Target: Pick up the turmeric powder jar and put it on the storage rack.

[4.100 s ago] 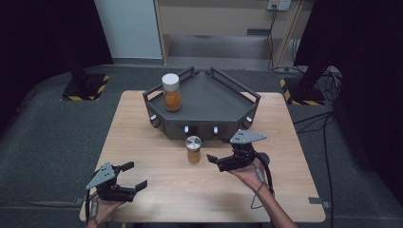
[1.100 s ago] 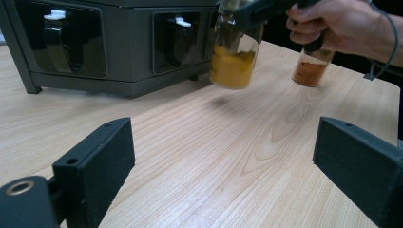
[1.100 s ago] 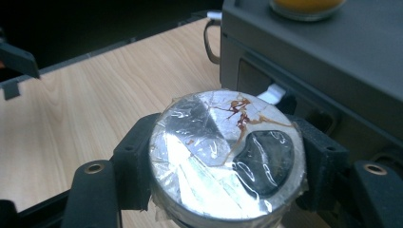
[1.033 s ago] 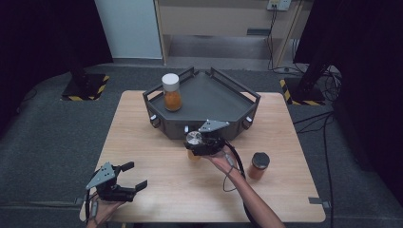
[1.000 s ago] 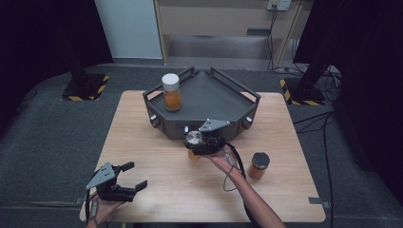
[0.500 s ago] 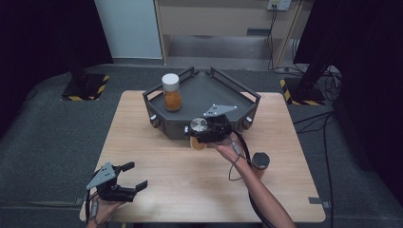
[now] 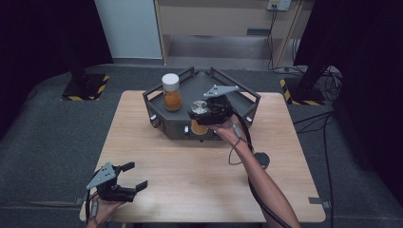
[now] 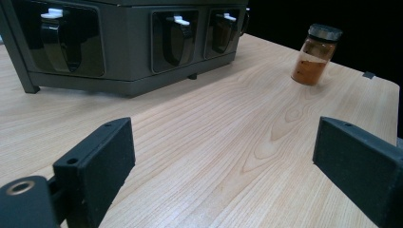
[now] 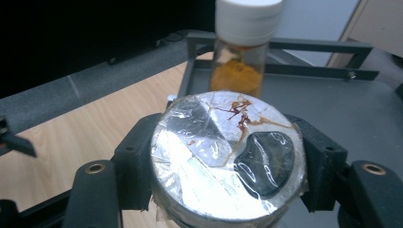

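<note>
A wooden table (image 7: pixel 190 161) carries a hexagonal tray (image 7: pixel 180 124) at its twelve o'clock edge. On the tray's floor, toward nine o'clock, stands a white-capped jar (image 7: pixel 171 91). At the tray's near rim, toward five o'clock of that jar, the right gripper (image 7: pixel 203 111) clamps a foil-topped jar (image 7: pixel 200 108) above the table. A dark-lidded jar (image 7: pixel 261 159) stands on the table at four o'clock, well apart from the tray. The left gripper (image 7: pixel 130 176) rests at the table's seven o'clock corner, jaws spread.
</note>
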`<control>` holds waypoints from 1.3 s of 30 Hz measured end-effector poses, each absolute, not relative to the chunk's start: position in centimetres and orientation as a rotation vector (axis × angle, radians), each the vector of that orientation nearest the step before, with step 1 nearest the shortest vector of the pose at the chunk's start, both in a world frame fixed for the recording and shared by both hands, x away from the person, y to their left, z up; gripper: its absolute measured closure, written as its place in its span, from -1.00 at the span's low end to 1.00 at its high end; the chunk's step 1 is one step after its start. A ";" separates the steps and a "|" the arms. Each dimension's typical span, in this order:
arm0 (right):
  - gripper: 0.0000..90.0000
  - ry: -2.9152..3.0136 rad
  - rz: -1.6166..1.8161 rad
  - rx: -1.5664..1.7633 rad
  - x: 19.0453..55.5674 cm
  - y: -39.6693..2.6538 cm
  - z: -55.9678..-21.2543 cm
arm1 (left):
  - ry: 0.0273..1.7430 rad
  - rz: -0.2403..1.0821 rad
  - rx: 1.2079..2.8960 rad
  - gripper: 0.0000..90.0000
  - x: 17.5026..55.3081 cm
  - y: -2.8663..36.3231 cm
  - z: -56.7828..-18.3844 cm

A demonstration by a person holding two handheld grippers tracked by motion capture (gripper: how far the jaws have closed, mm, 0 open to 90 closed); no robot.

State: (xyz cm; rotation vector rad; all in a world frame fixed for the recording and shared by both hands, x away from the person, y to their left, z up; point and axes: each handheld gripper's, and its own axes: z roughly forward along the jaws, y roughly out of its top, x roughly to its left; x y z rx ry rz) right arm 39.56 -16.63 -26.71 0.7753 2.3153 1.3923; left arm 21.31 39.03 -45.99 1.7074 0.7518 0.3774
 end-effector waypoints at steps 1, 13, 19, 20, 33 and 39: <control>-0.23 2.310 1.390 0.781 39.7 -16.6 -26.5 | 0.752 0.377 1.707 -0.87 21.3 39.0 -46.0; -0.23 2.251 1.369 0.864 42.0 -16.0 -25.4 | 0.755 0.377 1.711 -0.87 21.3 39.0 -46.0; -0.23 2.227 1.343 0.894 42.8 -15.5 -25.2 | 0.756 0.372 1.712 -0.87 21.4 39.0 -46.0; -0.24 2.223 1.338 0.900 42.9 -15.4 -25.2 | 0.755 0.374 1.710 -0.87 21.3 39.0 -46.0; -0.23 2.176 1.290 0.946 44.6 -14.0 -26.1 | 0.747 0.373 1.710 -0.87 21.4 39.0 -46.0; -0.23 2.144 1.272 0.970 45.2 -13.2 -27.1 | 0.743 0.375 1.710 -0.87 21.4 39.1 -46.1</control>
